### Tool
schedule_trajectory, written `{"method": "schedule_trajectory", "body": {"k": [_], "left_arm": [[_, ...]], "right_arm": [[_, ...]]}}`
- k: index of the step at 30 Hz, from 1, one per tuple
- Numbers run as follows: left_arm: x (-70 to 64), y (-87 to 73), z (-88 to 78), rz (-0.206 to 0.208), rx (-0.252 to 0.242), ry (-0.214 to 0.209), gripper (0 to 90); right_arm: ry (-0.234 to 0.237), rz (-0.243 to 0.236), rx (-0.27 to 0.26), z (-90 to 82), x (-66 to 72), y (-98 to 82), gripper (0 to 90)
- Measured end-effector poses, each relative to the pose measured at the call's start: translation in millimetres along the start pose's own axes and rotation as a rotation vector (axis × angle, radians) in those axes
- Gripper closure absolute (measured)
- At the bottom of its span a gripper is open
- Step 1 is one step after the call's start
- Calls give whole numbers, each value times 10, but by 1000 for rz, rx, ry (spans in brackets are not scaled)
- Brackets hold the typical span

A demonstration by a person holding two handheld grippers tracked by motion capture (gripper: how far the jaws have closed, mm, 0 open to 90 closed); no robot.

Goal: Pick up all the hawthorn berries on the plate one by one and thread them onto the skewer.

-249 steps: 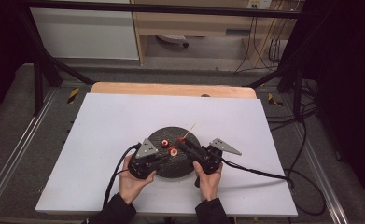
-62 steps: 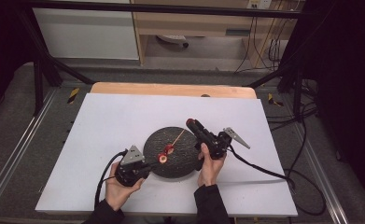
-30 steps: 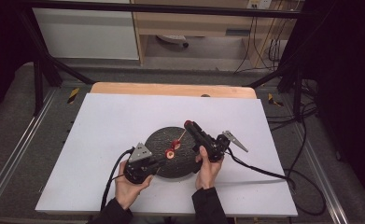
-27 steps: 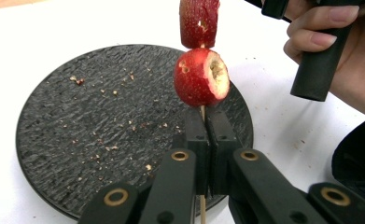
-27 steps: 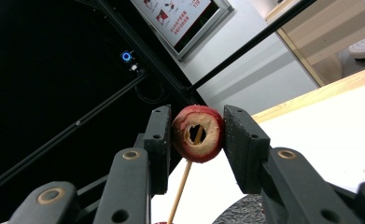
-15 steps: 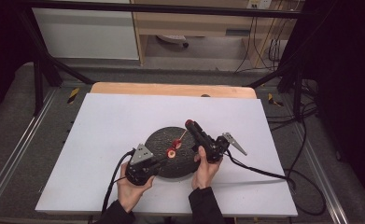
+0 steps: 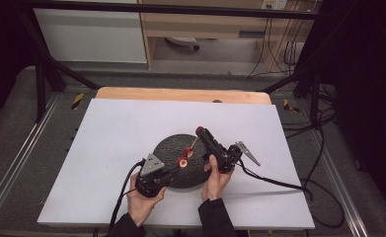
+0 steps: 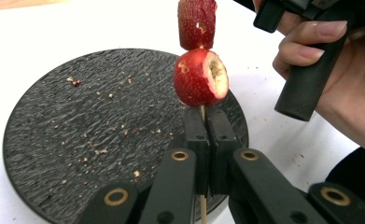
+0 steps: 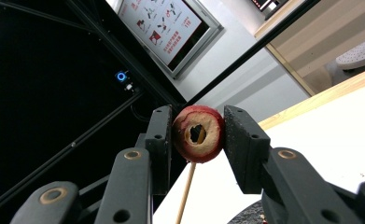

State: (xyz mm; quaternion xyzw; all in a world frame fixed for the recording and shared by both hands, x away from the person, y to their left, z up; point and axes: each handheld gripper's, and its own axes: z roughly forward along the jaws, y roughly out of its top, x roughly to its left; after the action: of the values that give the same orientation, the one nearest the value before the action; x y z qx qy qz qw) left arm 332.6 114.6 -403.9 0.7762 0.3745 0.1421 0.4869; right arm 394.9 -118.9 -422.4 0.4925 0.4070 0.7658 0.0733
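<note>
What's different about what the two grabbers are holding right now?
The left gripper pinches the thin wooden skewer, its jaws almost touching; the right gripper clamps a cored red fruit, so its jaws stand wider apart. The left gripper sits low over the black plate; the right gripper is lifted and tilts upward. Both are shut on parts of the same fruit skewer, which carries more red fruit.

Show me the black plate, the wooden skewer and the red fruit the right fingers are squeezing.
black plate [image 8: 54, 140], left gripper view, bare textured surface
wooden skewer [image 9: 186, 192], right gripper view, bare stick
red fruit [image 9: 199, 133], right gripper view, cored face
</note>
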Motion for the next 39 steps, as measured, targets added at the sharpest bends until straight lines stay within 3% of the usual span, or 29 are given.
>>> {"method": "schedule_trajectory", "body": {"k": [11, 17, 29, 35, 39], "left_arm": [[-12, 6, 11, -25, -35, 22, 885], [-35, 74, 94, -45, -39, 24, 885], [34, 152, 133, -47, -36, 9, 885], [101, 112, 51, -37, -33, 3, 884], [174, 75, -14, -31, -26, 3, 884]], "right_arm": [[-11, 37, -30, 39, -17, 24, 643], [-5, 72, 8, 36, -18, -59, 642], [-8, 14, 77, -12, 7, -59, 622], [-9, -71, 126, -36, 35, 79, 425], [-21, -168, 215, -69, 37, 213, 278]]}}
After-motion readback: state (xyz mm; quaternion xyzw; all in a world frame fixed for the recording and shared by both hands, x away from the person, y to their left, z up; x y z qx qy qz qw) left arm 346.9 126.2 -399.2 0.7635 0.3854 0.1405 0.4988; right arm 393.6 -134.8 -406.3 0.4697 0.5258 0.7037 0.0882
